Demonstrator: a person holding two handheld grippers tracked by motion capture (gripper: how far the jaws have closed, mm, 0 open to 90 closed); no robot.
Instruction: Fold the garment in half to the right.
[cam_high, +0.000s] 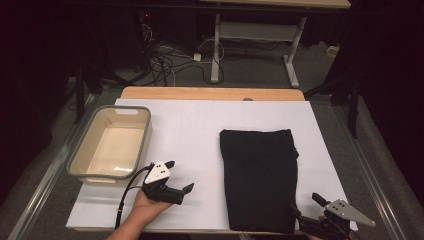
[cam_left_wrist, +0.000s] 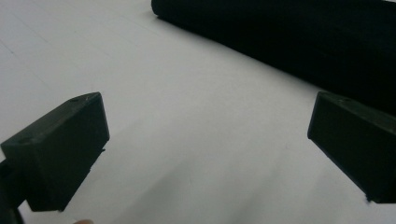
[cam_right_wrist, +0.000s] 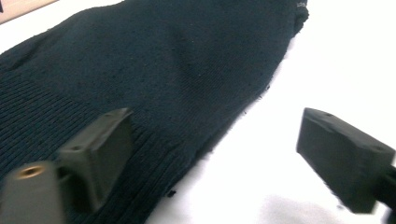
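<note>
A black knit garment (cam_high: 260, 180) lies folded flat on the right half of the white sheet (cam_high: 190, 130). My right gripper (cam_high: 304, 202) is at its near right corner, open. In the right gripper view the right gripper (cam_right_wrist: 219, 149) straddles the garment's (cam_right_wrist: 163, 60) ribbed edge: one jaw is over the knit, the other over bare sheet, and neither pad presses. My left gripper (cam_high: 181, 175) rests open on the sheet left of the garment, held by a hand. In the left gripper view its jaws (cam_left_wrist: 205, 140) stand wide over bare sheet, with the garment (cam_left_wrist: 289, 37) farther off.
A beige tub with a grey rim (cam_high: 78, 146) stands empty at the left of the sheet. The wooden table edge (cam_high: 210, 93) shows beyond the sheet. Behind it are cables (cam_high: 170, 60) on the floor and another table's legs (cam_high: 216, 50).
</note>
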